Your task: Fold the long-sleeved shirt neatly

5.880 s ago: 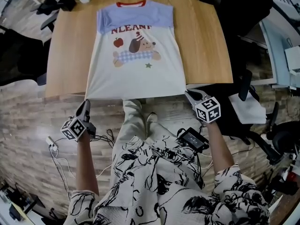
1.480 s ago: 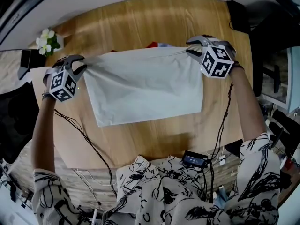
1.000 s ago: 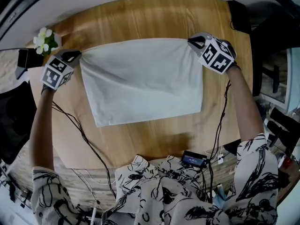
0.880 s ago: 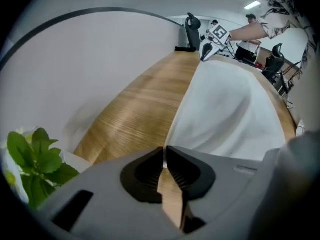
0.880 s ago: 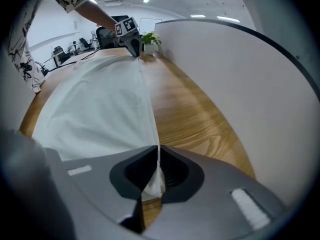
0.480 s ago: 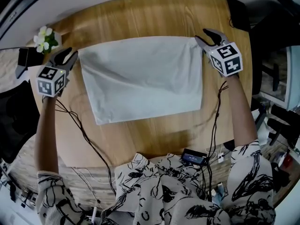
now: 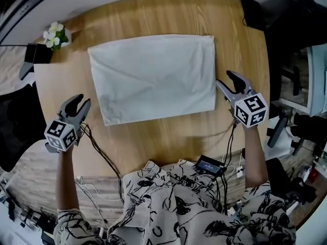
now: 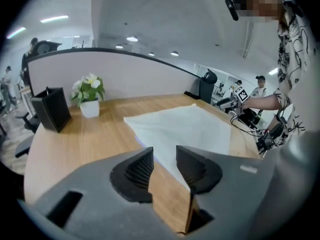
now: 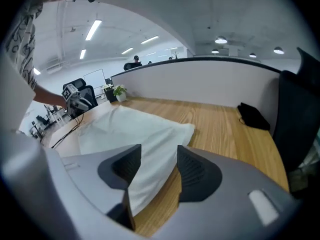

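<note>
The shirt (image 7: 153,75) lies halved and flat on the table (image 7: 168,137), plain side up. Our left hand-held gripper (image 7: 80,101) hangs left of the shirt's near corner and the right hand-held gripper (image 7: 225,79) just right of its edge. Both have just been opening and stand part open, with nothing between the jaws. For the next fold, we should pinch matching corners and keep the edges level. A plant (image 7: 55,33), a box (image 7: 37,54) and a pouch (image 7: 252,13) sit beyond the shirt's far corners, out of our way.
</note>
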A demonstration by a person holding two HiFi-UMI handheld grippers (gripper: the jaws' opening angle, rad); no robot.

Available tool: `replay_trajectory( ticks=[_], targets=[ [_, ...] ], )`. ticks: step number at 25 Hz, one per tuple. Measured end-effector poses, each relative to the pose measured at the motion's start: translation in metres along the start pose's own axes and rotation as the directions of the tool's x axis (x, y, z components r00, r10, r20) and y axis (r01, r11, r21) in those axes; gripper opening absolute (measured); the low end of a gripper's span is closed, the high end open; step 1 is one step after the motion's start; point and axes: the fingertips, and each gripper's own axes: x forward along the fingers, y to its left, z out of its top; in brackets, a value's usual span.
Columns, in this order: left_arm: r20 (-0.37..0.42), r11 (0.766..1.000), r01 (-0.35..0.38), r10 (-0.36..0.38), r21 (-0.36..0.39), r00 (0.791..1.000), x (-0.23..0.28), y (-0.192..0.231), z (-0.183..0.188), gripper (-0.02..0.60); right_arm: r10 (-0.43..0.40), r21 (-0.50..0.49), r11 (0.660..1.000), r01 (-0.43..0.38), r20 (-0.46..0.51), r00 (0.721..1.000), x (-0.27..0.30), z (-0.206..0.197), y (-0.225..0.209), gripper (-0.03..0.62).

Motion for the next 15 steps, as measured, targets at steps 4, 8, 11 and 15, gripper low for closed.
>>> replay_trajectory(
  ticks=[4, 8, 11, 15],
  targets=[
    [-0.074, 0.998, 0.017, -0.021, -0.059, 0.997, -0.01, -0.041, -0.058, 0.15, 0.006, 0.06, 0.998, -0.001, -0.082, 0.997, -0.018, -0.057, 0.026, 0.241],
    [-0.113, 0.993, 0.028, -0.041, -0.115, 0.993, -0.006, -0.076, -0.095, 0.14, 0.016, 0.116, 0.993, 0.001, -0.146, 0.989, -0.022, -0.105, 0.041, 0.242],
    [-0.152, 0.996, 0.005, -0.019, -0.093, 0.988, 0.002, -0.086, -0.11, 0.106, 0.028, 0.128, 0.992, -0.004, -0.182, 0.983, -0.015, -0.124, 0.052, 0.239],
    [-0.17, 0.998, -0.021, 0.01, -0.065, 0.985, 0.011, -0.089, -0.117, 0.038, 0.014, 0.113, 0.994, 0.012, -0.232, 0.973, -0.012, -0.137, 0.055, 0.166]
  ],
)
